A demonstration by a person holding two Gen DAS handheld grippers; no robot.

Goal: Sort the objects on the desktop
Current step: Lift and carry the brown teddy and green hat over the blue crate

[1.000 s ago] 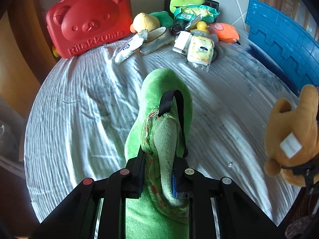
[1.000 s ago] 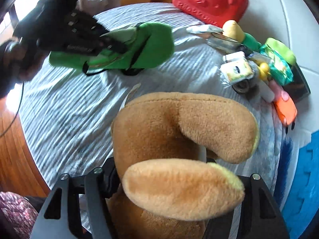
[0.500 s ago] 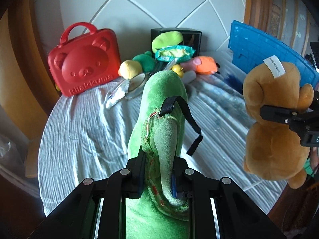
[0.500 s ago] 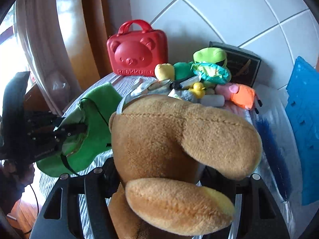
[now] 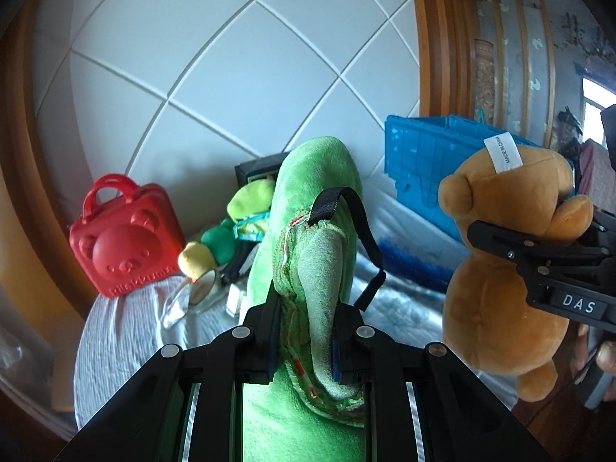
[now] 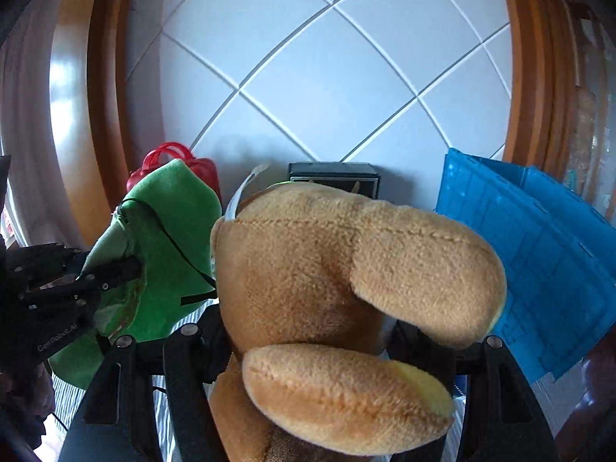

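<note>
Left wrist view: a white tiled wall [image 5: 246, 77] is seen behind a counter [image 5: 115, 331] covered by a pale striped cloth. A blue crate [image 5: 419, 161] is stood at the counter's right rear, and a red bear case [image 5: 127, 246] at its left rear. Between them, a heap of small things [image 5: 223, 238] is laid before a black box [image 5: 254, 167].

A green plush [image 5: 308, 208] is gripped by the left gripper [image 5: 306, 331], whose jaws are closed tightly on its lower part; the plush is held upright, lifted above the counter, with a black strap [image 5: 358, 223] hung from it. To its right, a brown bear [image 5: 504, 254] is clamped around the neck by the right gripper [image 5: 500, 238], off the counter, near the crate. A white label [image 5: 504, 152] is stuck up from the bear's head.

In the right wrist view, the bear [image 6: 327, 269] is seen filling the jaws of the right gripper [image 6: 308, 331], with the plush [image 6: 161, 238] to its left in the left gripper [image 6: 104, 277].
</note>
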